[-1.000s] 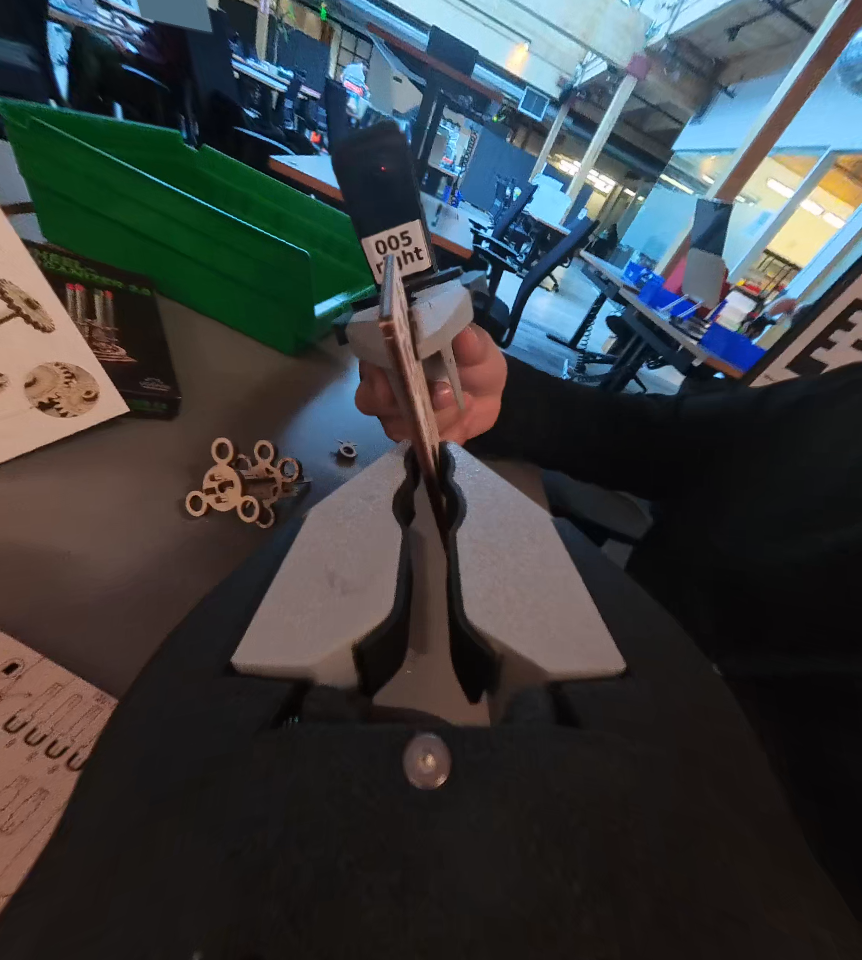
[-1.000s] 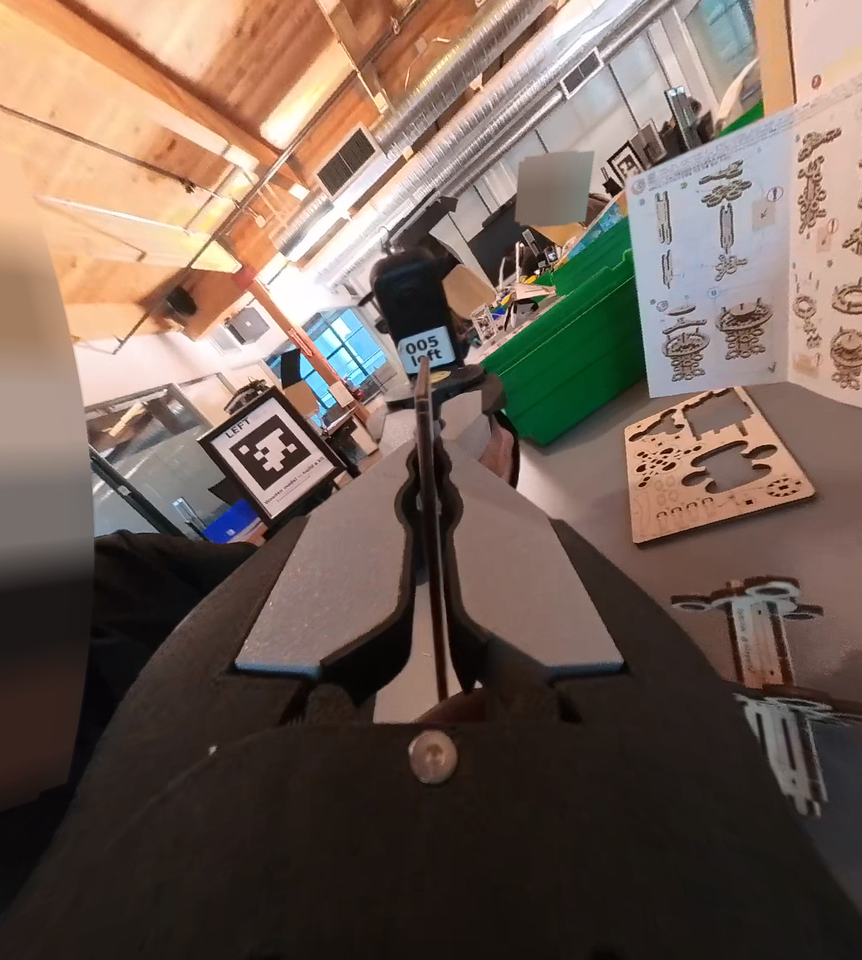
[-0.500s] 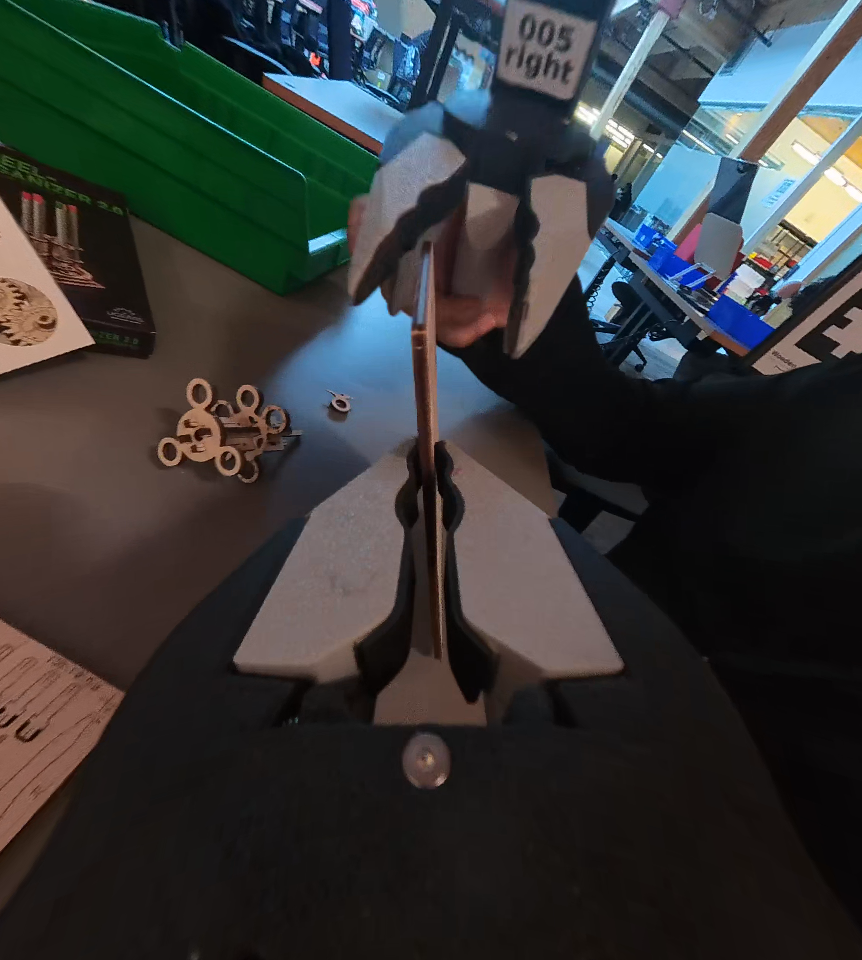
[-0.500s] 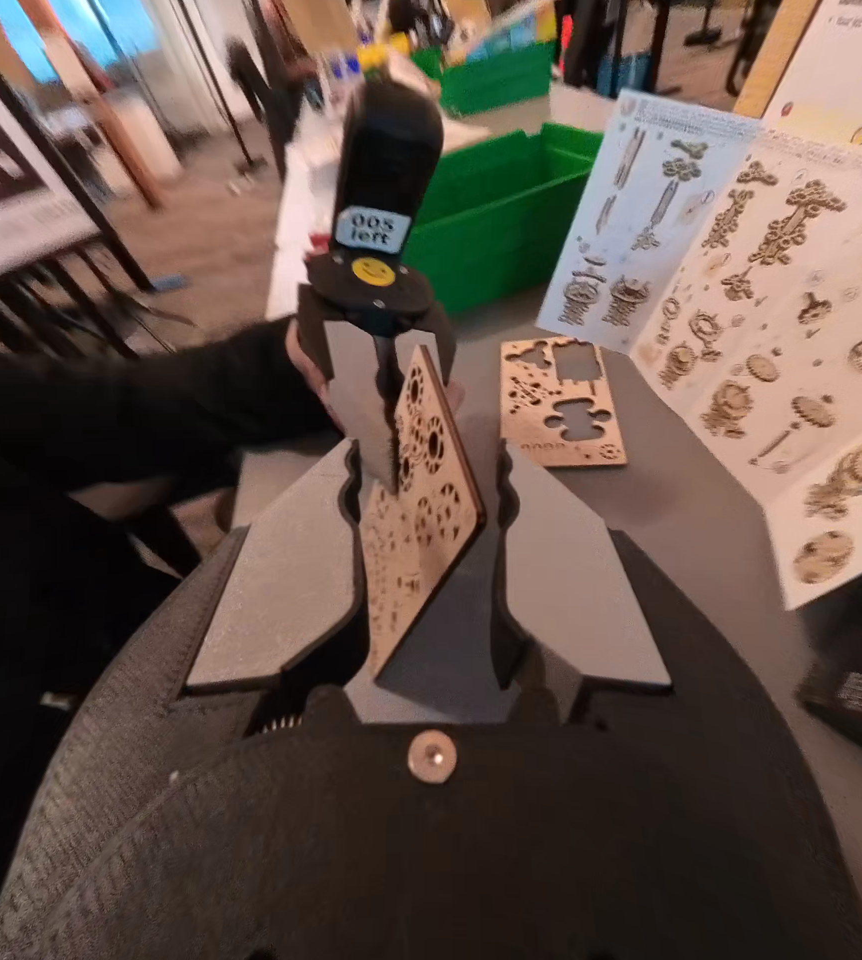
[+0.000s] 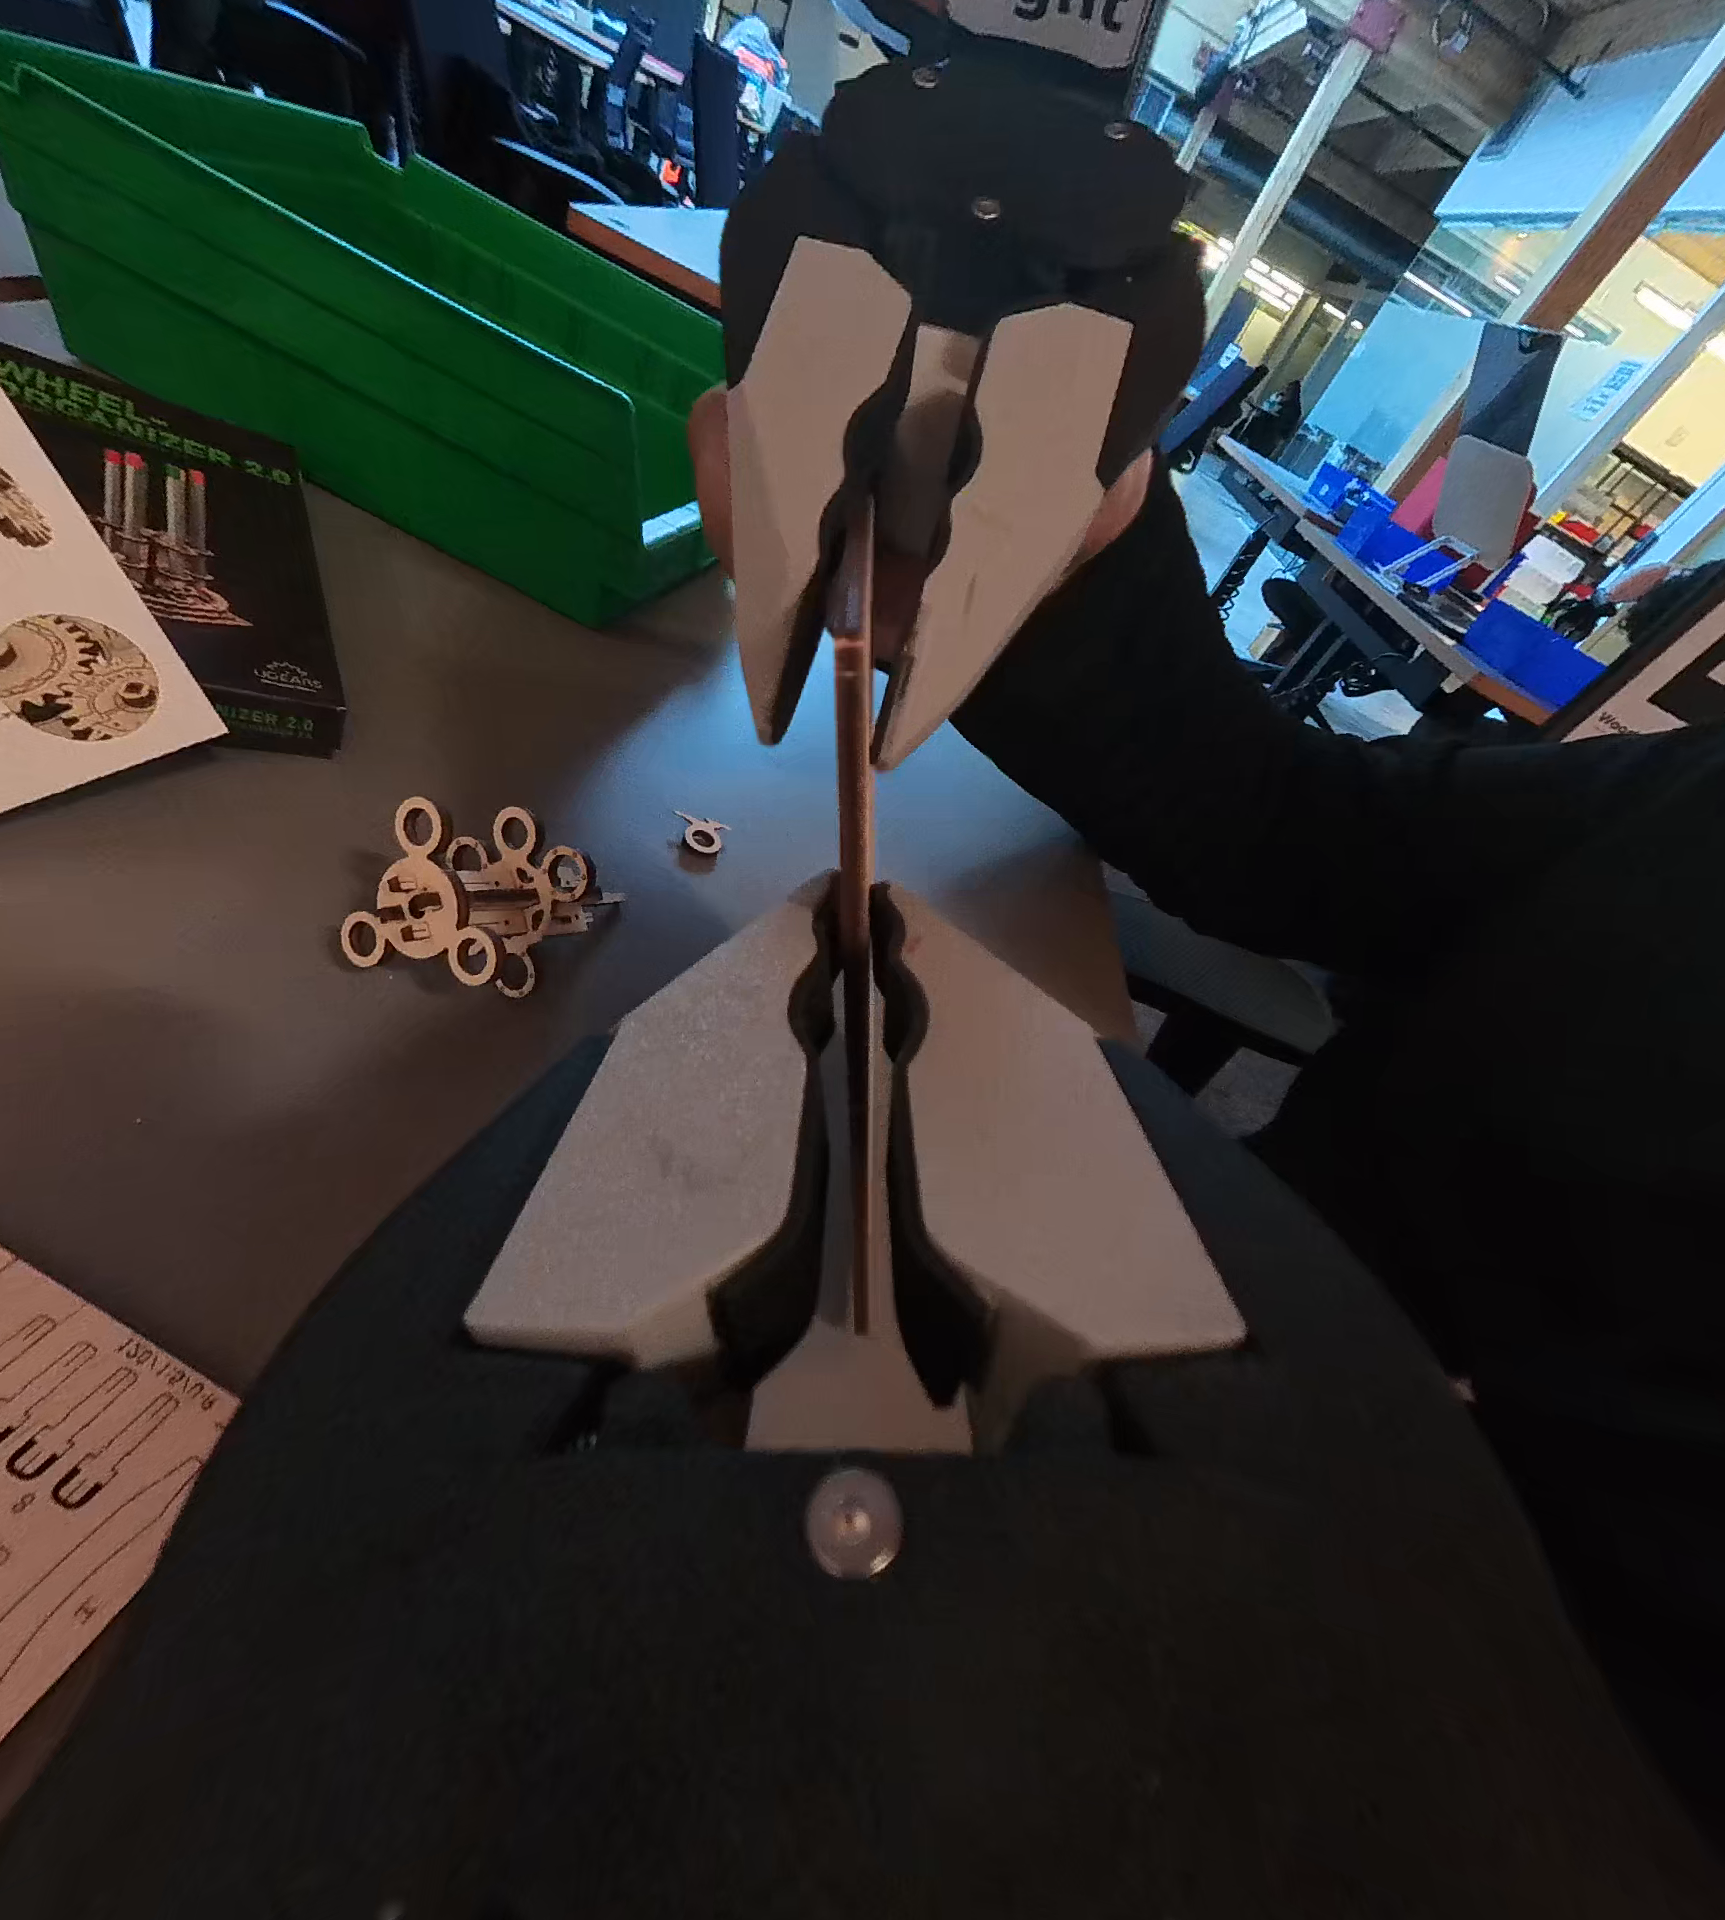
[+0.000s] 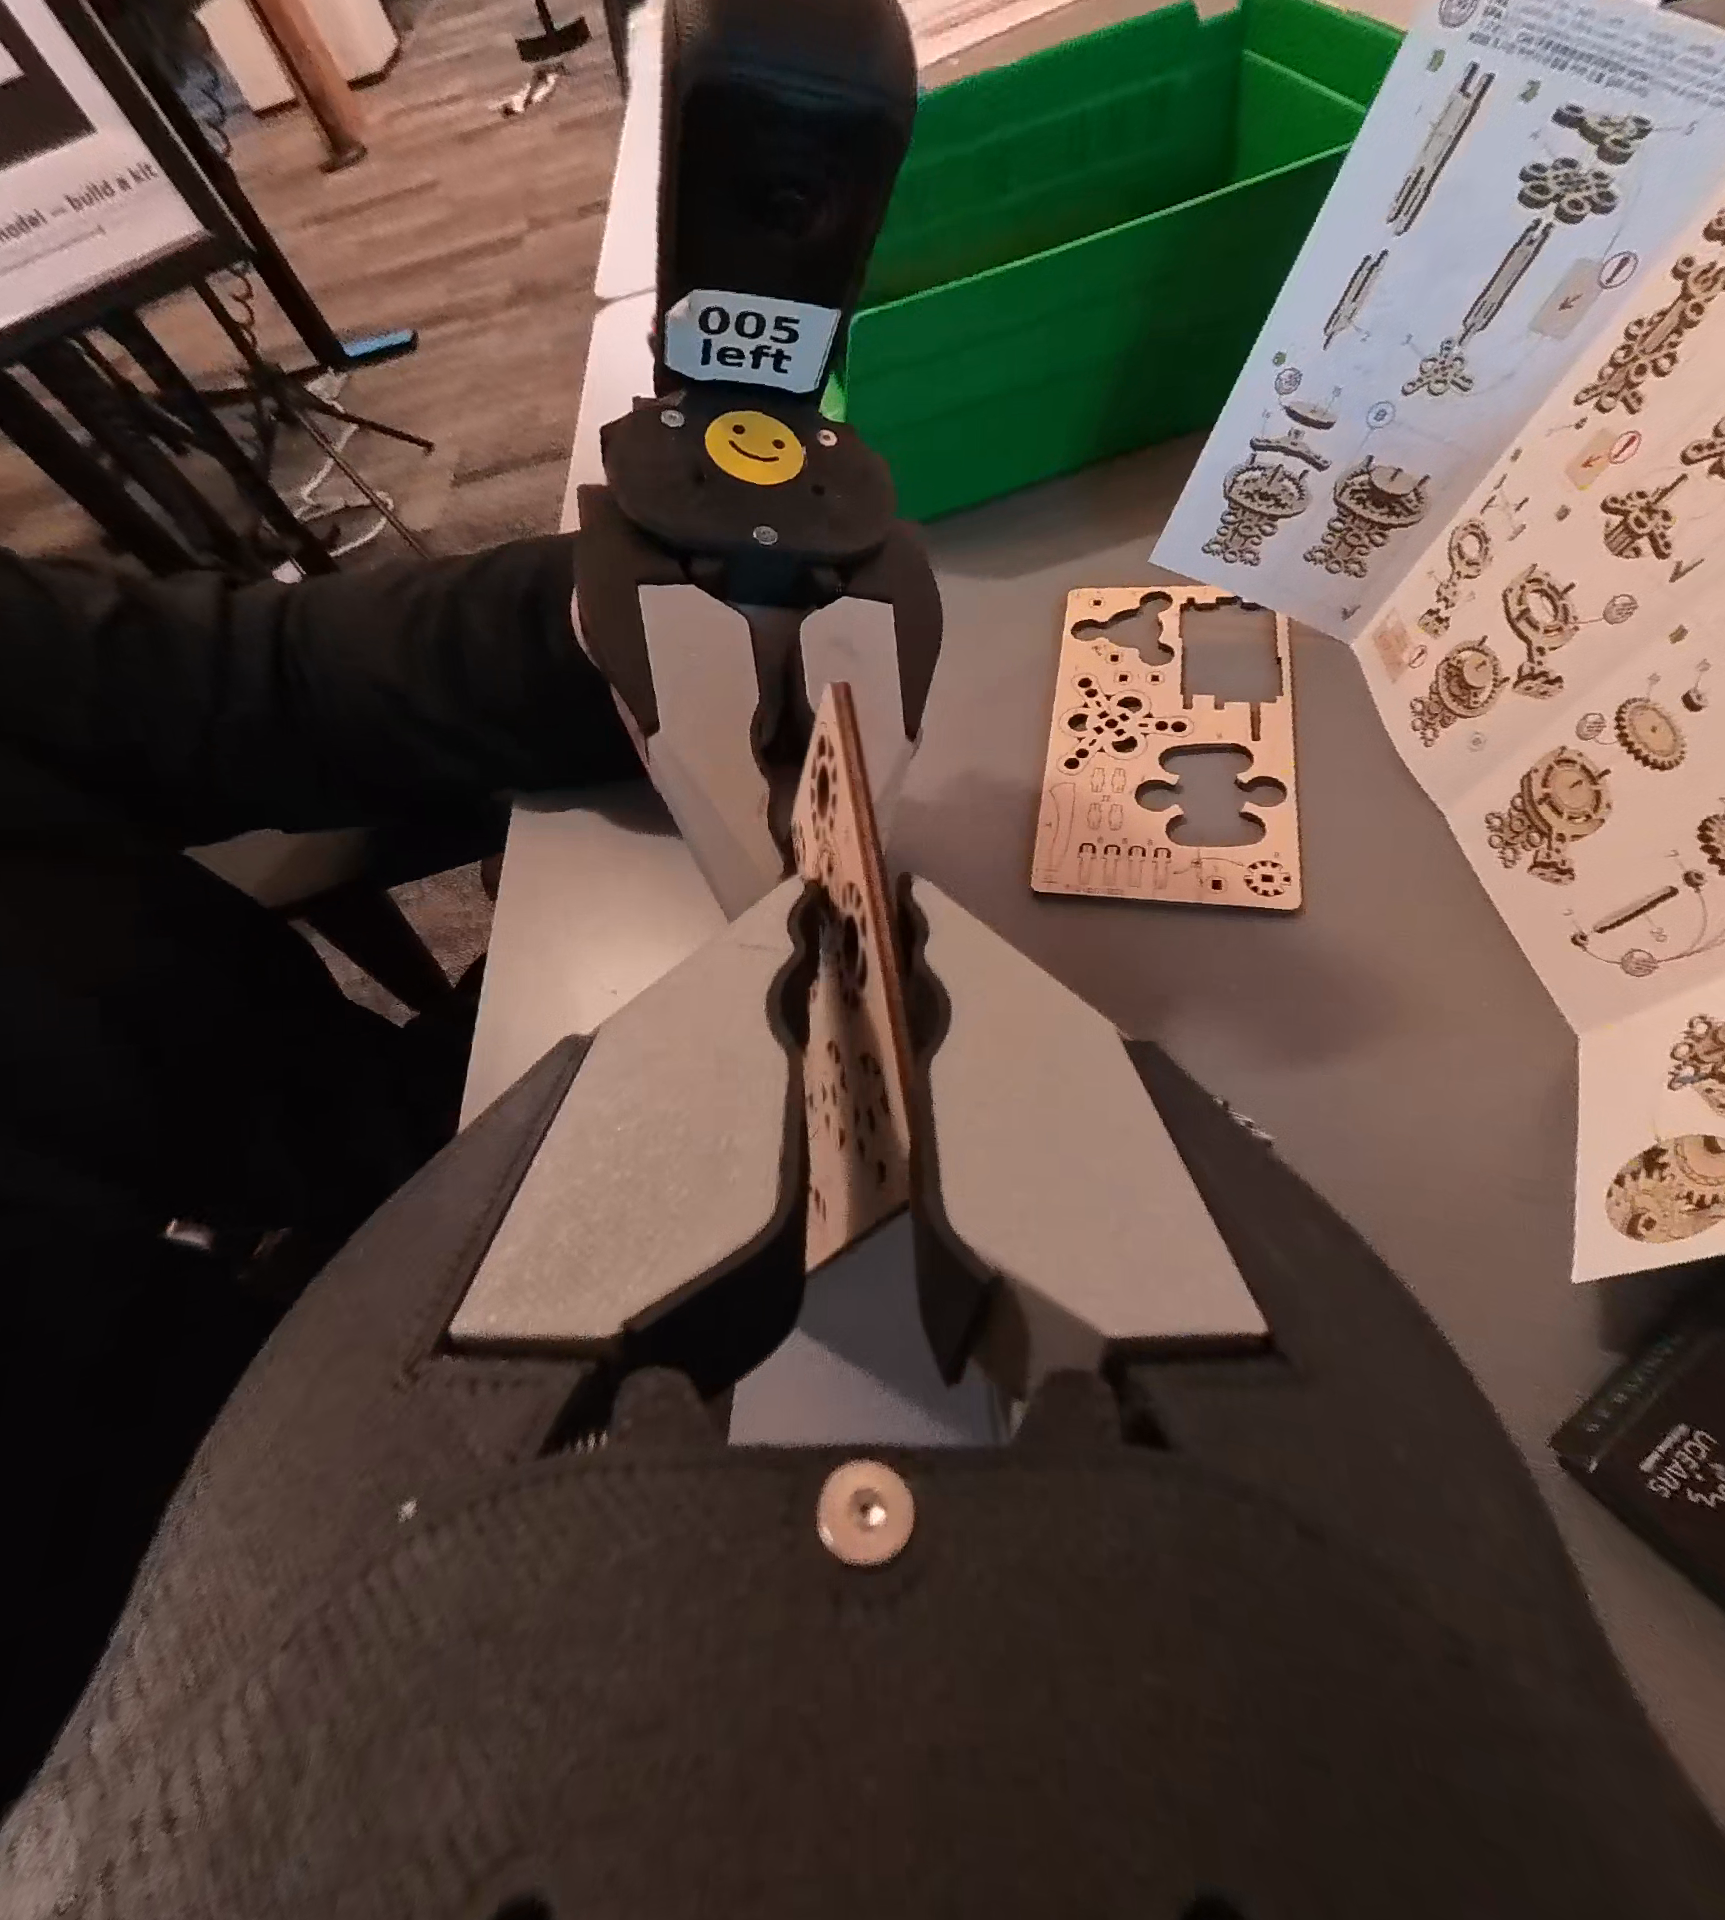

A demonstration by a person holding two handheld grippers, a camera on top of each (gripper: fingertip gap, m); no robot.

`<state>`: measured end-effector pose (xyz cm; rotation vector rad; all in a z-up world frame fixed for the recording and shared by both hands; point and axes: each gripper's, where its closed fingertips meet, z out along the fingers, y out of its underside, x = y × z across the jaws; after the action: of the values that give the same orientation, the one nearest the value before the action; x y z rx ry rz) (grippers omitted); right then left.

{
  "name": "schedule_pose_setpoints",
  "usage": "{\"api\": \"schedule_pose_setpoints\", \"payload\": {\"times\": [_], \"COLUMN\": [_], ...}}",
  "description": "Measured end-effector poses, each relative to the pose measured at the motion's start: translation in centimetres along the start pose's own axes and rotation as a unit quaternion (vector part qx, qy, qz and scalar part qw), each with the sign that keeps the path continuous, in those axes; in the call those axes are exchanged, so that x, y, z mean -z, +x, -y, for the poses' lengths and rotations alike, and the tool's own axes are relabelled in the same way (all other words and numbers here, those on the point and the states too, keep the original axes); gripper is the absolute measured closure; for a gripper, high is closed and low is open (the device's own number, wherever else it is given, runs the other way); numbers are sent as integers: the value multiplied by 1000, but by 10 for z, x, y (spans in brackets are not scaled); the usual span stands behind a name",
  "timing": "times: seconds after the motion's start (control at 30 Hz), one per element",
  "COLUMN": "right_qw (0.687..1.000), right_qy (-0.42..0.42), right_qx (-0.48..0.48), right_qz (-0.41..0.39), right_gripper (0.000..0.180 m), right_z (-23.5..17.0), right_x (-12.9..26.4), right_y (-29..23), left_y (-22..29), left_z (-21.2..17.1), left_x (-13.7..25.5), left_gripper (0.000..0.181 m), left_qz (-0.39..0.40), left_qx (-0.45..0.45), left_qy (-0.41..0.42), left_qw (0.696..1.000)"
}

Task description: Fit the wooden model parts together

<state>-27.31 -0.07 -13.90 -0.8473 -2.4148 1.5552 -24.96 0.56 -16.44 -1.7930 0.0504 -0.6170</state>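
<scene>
While the left tongs [image 5: 853, 914] clamp the wooden sheet [image 6: 853, 935] edge-on, the right tongs [image 6: 853, 894] sit slightly parted around its far end. Closing squarely should avoid bending it.

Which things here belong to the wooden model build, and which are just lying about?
In the job: wooden sheet, clamped by the left gripper, with the right gripper around its other end; part-built wooden assembly; small loose wooden piece; punched-out sheet; instruction leaflet.
Lying about: green bin; black kit box; sign stand.
</scene>
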Motion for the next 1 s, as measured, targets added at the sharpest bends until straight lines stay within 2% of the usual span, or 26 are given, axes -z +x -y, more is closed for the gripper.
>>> {"api": "schedule_pose_setpoints", "payload": {"times": [0.37, 0.53, 0.7, 1.0], "right_qw": [998, 999, 998, 999], "right_qy": [-38, -35, -52, -50], "right_qx": [42, 20, 36, 7], "right_qz": [-32, -3, -11, -6], "right_gripper": [165, 169, 173, 175], "right_z": [-4, -7, -7, -7], "right_x": [-2, -3, -3, -2], "right_y": [2, 2, -2, -2], "left_y": [0, -1, 0, 1], "left_z": [-6, -8, -9, -8], "left_x": [-2, -3, -2, -2], "left_gripper": [180, 179, 178, 178], "left_qz": [9, 8, 4, 4], "left_qx": [-4, 7, 10, 9], "left_qy": [-18, -23, -24, -24], "left_qw": [1000, 1000, 1000, 1000]}}
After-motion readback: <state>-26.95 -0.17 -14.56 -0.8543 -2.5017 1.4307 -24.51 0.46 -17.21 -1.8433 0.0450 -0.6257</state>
